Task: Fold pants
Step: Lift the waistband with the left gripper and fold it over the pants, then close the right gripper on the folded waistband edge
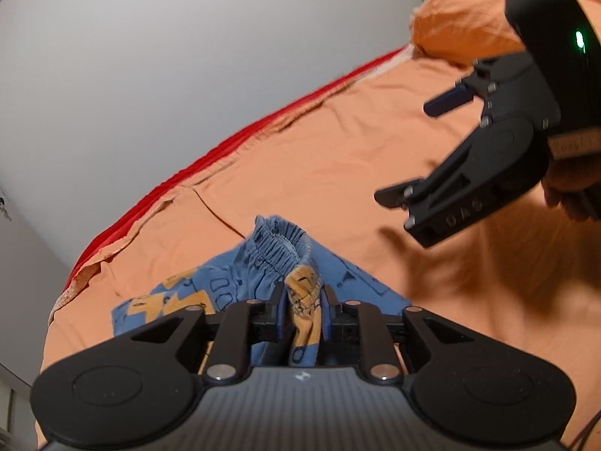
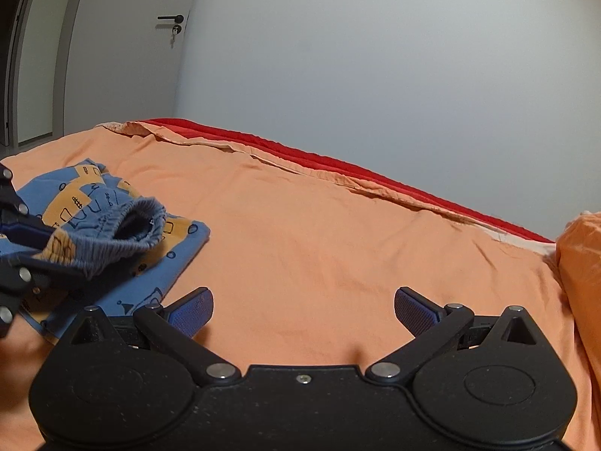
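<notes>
Small blue pants (image 1: 274,248) with orange patches lie folded on the orange bed sheet (image 1: 338,158). Their elastic waistband end is bunched and lifted off the rest. My left gripper (image 1: 303,308) is shut on that bunched cloth, which fills the gap between its blue pads. In the right wrist view the pants (image 2: 112,203) sit at the left, with the left gripper (image 2: 26,251) holding the waistband at the frame's edge. My right gripper (image 2: 303,312) stands open with nothing in it over bare sheet (image 2: 338,225), to the right of the pants. It also shows in the left wrist view as the right gripper (image 1: 407,150), held by a hand.
An orange pillow (image 1: 462,26) (image 2: 582,255) lies at the head of the bed. A red blanket edge (image 1: 210,161) (image 2: 338,161) runs along the far side against a grey wall. A door (image 2: 124,56) with a handle stands beyond the bed's foot.
</notes>
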Action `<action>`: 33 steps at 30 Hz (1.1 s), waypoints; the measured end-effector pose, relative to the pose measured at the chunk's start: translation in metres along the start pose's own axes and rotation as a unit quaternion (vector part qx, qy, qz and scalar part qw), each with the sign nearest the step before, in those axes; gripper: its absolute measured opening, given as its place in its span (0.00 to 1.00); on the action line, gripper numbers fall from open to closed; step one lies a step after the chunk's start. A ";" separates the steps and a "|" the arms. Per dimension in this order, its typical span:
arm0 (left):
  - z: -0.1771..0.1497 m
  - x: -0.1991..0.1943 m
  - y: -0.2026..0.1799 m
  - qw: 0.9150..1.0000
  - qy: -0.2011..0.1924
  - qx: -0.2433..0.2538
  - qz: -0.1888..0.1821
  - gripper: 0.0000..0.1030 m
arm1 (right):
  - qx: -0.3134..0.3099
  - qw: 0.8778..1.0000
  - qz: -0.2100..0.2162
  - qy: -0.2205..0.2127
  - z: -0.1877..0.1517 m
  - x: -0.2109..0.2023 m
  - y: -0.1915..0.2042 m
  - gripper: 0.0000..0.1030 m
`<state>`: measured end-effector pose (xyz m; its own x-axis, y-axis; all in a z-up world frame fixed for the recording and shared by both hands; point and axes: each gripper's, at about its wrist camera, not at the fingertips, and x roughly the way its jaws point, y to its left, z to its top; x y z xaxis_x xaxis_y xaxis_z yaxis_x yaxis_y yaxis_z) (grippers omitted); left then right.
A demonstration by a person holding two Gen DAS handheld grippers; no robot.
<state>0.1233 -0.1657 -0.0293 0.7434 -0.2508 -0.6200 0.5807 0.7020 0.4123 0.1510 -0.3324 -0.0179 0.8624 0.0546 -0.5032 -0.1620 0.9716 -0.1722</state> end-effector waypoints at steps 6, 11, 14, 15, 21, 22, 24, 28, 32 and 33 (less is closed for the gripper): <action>-0.011 -0.007 -0.012 1.000 -0.010 0.012 -0.002 0.63 | 0.003 1.000 0.004 0.010 -0.004 0.006 0.000 0.99; -0.018 -0.012 -0.005 1.000 0.001 -0.006 0.012 0.63 | 0.016 1.000 0.024 -0.005 -0.002 0.005 0.003 0.99; -0.024 -0.016 0.003 1.000 0.009 -0.019 0.011 0.63 | 0.052 0.995 0.070 -0.039 0.002 -0.002 0.002 0.99; -0.026 -0.017 0.004 1.000 0.011 -0.020 0.010 0.62 | 0.066 0.992 0.093 -0.047 0.003 -0.003 0.002 0.99; -0.037 -0.019 0.004 1.000 0.021 -0.010 0.000 0.42 | 0.114 0.965 0.234 -0.033 0.014 0.001 0.019 0.83; -0.037 -0.019 0.004 1.000 0.020 -0.010 -0.001 0.42 | 0.114 0.962 0.245 -0.025 0.015 0.002 0.023 0.80; -0.038 -0.019 0.005 1.000 0.020 -0.014 -0.005 0.37 | 0.118 0.959 0.256 -0.009 0.015 0.005 0.028 0.70; -0.038 -0.019 0.007 1.000 0.019 -0.016 -0.012 0.23 | 0.138 0.950 0.281 0.014 0.012 0.010 0.032 0.49; -0.037 -0.019 0.005 1.000 0.019 -0.015 -0.013 0.10 | 0.159 0.940 0.301 0.024 0.010 0.015 0.033 0.37; -0.036 -0.018 0.005 1.000 0.019 -0.016 -0.013 0.07 | 0.164 0.938 0.304 0.029 0.010 0.017 0.034 0.29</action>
<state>0.1006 -0.1330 -0.0400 0.7151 -0.2442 -0.6550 0.5881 0.7166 0.3749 0.1651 -0.2965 -0.0235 0.6285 0.6189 -0.4711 -0.4513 0.7834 0.4272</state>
